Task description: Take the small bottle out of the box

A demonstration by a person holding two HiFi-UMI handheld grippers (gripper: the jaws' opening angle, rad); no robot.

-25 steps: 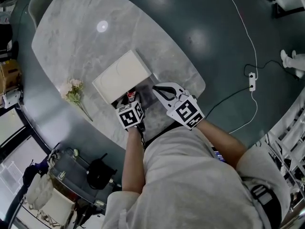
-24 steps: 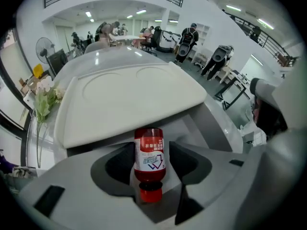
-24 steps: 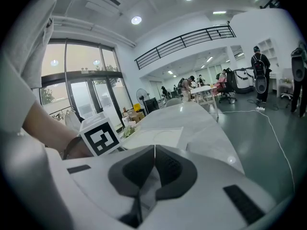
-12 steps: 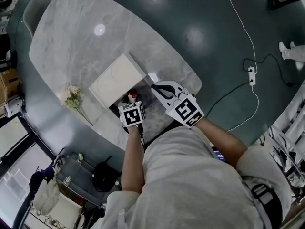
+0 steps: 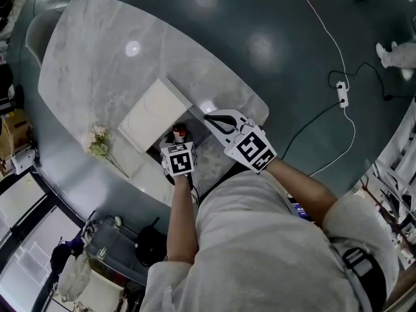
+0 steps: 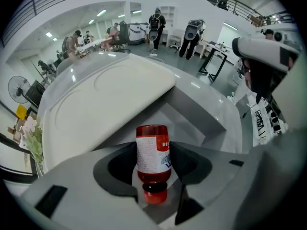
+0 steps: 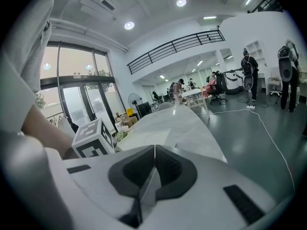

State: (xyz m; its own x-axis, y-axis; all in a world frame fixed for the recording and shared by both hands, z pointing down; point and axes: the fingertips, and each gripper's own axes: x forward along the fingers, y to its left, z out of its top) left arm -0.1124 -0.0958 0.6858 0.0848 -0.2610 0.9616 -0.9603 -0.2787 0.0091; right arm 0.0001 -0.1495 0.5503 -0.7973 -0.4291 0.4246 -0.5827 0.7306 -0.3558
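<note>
Nearest the person, the left gripper (image 5: 177, 145) has its jaws closed partway on the small bottle (image 5: 179, 134), pinching it by its sides. In the left gripper view, the bottle (image 6: 152, 150) stands right between the grey jaw pads. It is red with a white label, with its red cap pointing back toward the gripper (image 6: 152, 169) and its base pointing away. The marker cube (image 5: 179, 160) sits at 6 o'clock from the bottle.

The right gripper (image 5: 211, 117) is at about 2 o'clock from the bottle, close by but not touching it. In its own view, the right gripper (image 7: 154, 163) has its jaws pressed flat together with nothing between them.

Just past the bottle lies the box (image 5: 198, 134), open, with its white lid (image 5: 156, 112) tipped up at 11 o'clock from the bottle. The bottle is at the lid's near edge, over the dark opening. I can't tell whether it has fully cleared the box.

All this sits on the near end of a pale marble table (image 5: 84, 51). A small bunch of flowers (image 5: 99, 142) lies at 9 o'clock from the box, well apart from it.

Farther off, at 2 o'clock on the dark floor, a power strip (image 5: 340, 95) lies with a white cable (image 5: 325, 25) running away from it.
</note>
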